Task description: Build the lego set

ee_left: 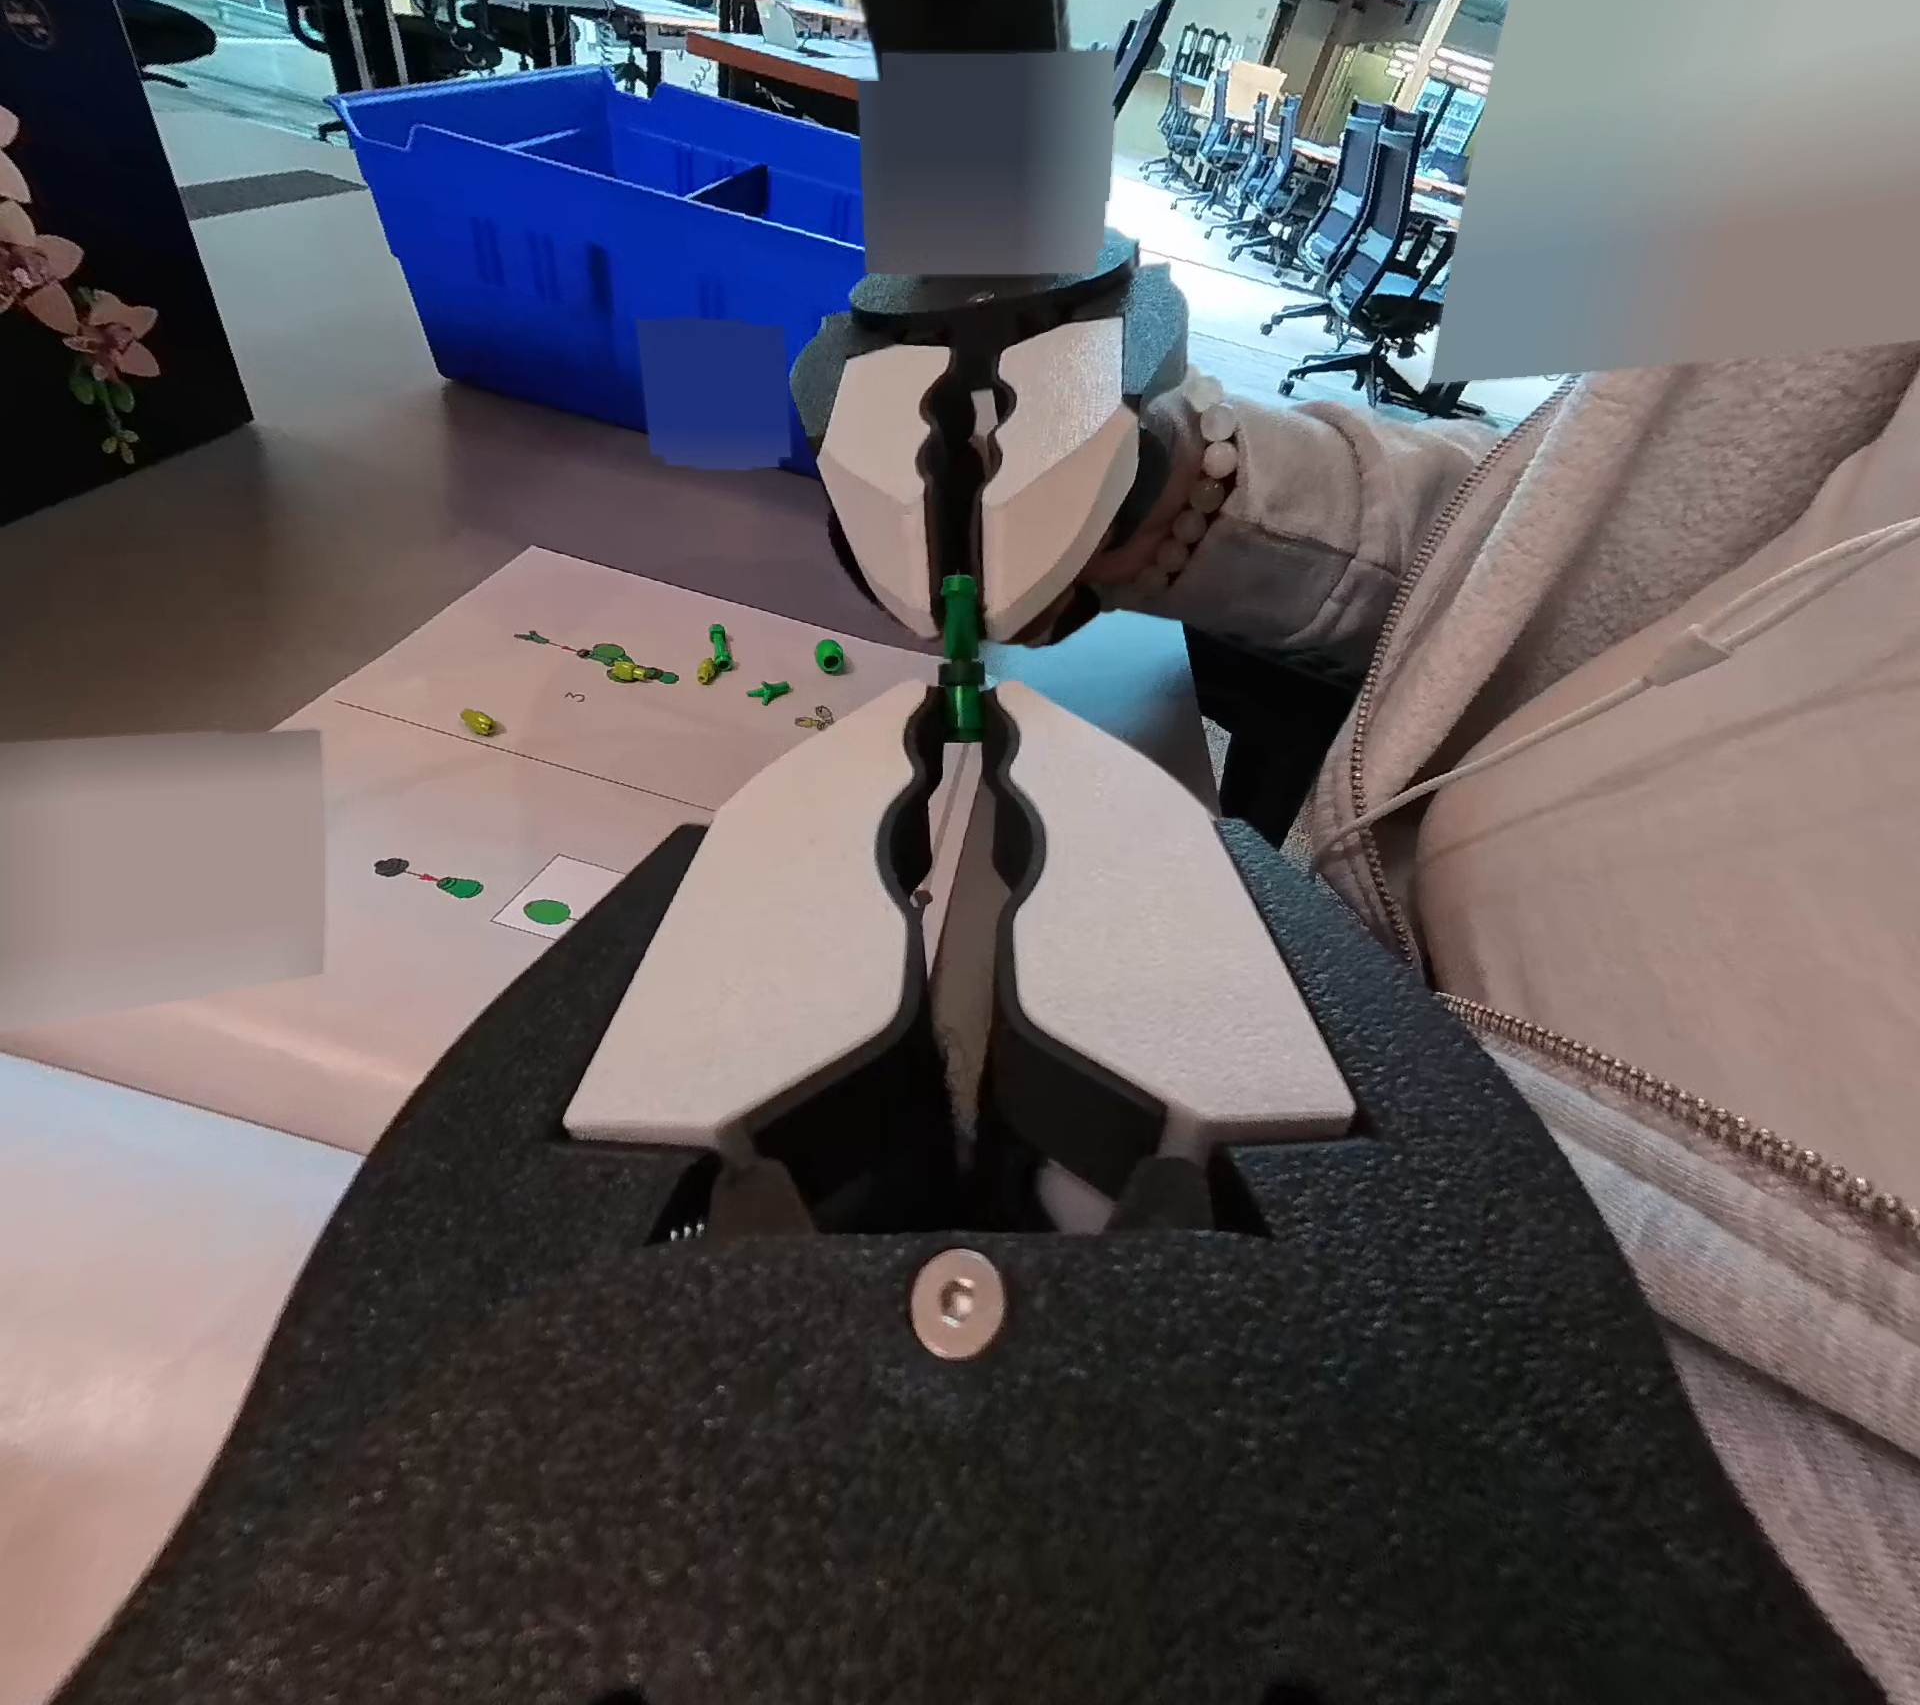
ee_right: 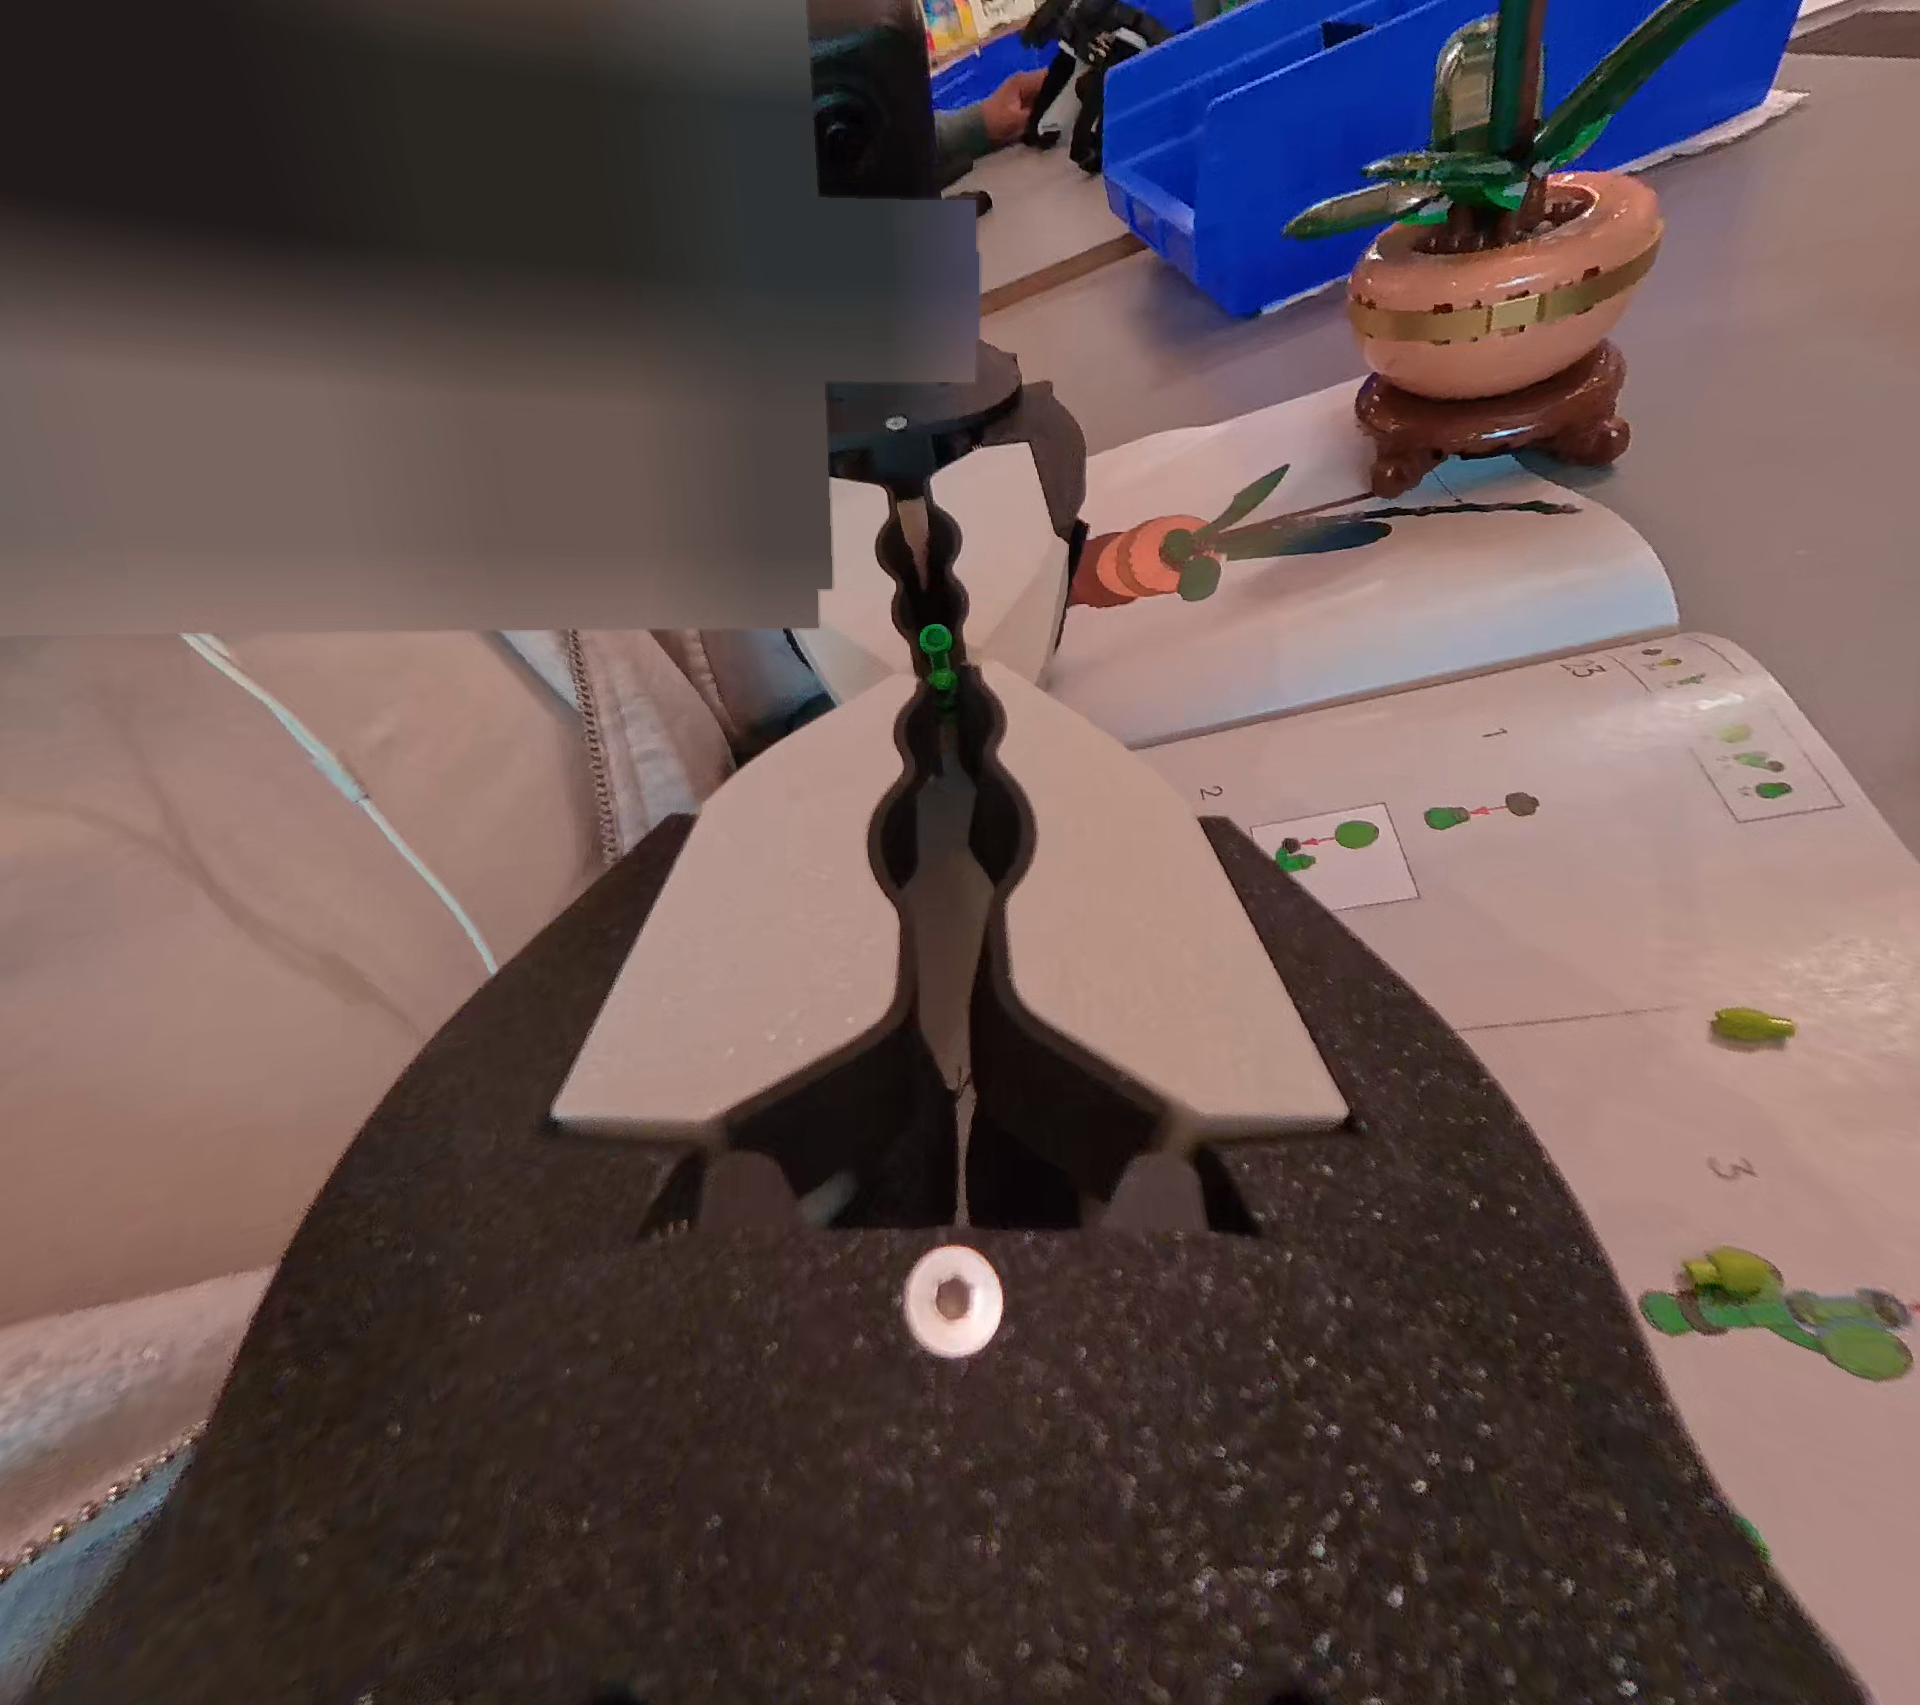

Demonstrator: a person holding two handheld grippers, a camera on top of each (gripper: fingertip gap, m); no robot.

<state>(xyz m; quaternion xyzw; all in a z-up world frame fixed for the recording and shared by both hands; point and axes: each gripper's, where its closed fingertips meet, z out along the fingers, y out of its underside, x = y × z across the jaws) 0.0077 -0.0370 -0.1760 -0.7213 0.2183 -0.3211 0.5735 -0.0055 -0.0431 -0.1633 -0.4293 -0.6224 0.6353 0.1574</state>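
Both grippers meet tip to tip above the open instruction booklet (ee_left: pixel 582 782). My left gripper (ee_left: pixel 961 701) is shut on a small dark green stem piece (ee_left: pixel 961 710). My right gripper (ee_left: pixel 961 629) faces it, shut on a bright green peg piece (ee_left: pixel 957 601). The two pieces touch end to end between the tips. In the right wrist view my right gripper (ee_right: pixel 943 691) holds its green piece (ee_right: pixel 943 681) against the piece (ee_right: pixel 933 639) in the left gripper (ee_right: pixel 928 616). The built orchid pot with stems and leaves (ee_right: pixel 1507 305) stands at the far right.
Several loose green and lime pieces (ee_left: pixel 717 645) lie on the booklet, others lying nearer (ee_right: pixel 1754 1023). A blue bin (ee_left: pixel 582 242) stands behind the booklet, more blue bins (ee_right: pixel 1351 86) behind the pot. The dark set box (ee_left: pixel 73 201) stands left. A person's sleeve (ee_left: pixel 1351 492) is on the right. Only a small space, under 4 cm, lies between the two pairs of fingers.
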